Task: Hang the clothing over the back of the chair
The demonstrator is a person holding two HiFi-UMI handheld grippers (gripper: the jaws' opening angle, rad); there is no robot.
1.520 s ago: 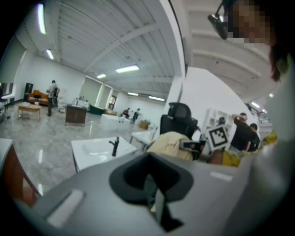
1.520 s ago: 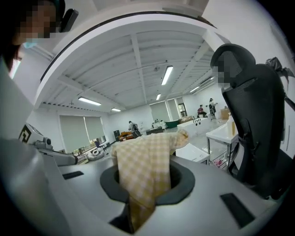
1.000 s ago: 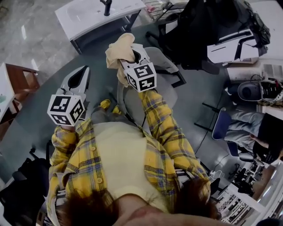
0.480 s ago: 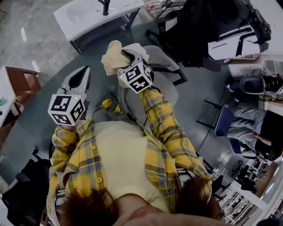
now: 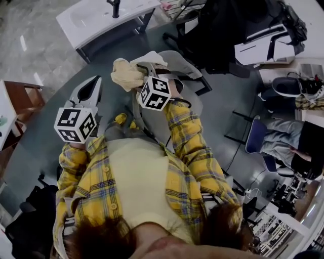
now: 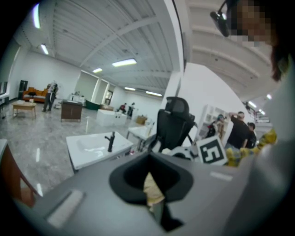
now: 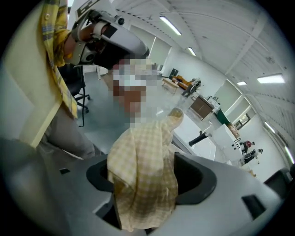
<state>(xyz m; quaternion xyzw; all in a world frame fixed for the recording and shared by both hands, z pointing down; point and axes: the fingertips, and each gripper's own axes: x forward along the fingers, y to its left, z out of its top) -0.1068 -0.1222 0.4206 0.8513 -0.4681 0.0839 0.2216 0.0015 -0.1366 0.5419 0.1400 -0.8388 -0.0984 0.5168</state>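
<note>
Head view, with both gripper views. The right tool (image 5: 137,80) is closed on the clothing (image 5: 126,74), a pale yellow checked garment bunched into a loose bundle; in the right gripper view the fabric (image 7: 145,168) fills the space between the jaws, drapes over their front and rises to a folded peak above them, so the right tool (image 7: 143,205) is gripping it firmly. Seen from the head, the bundle lies at the left edge of the grey chair (image 5: 186,68), over its upper part; whether cloth and chair touch cannot be told. The left tool (image 5: 91,86) is held lower and to the left, well apart from the clothing. In the left gripper view its jaws (image 6: 154,203) are drawn together, with a small pale sliver showing at their seam; what that sliver is cannot be told. Both arms wear yellow plaid sleeves (image 5: 191,144). Beyond the tools stands a white counter (image 5: 88,20) bearing a black faucet (image 5: 114,7), and a seated person (image 5: 286,149) is visible at the far right.
</note>
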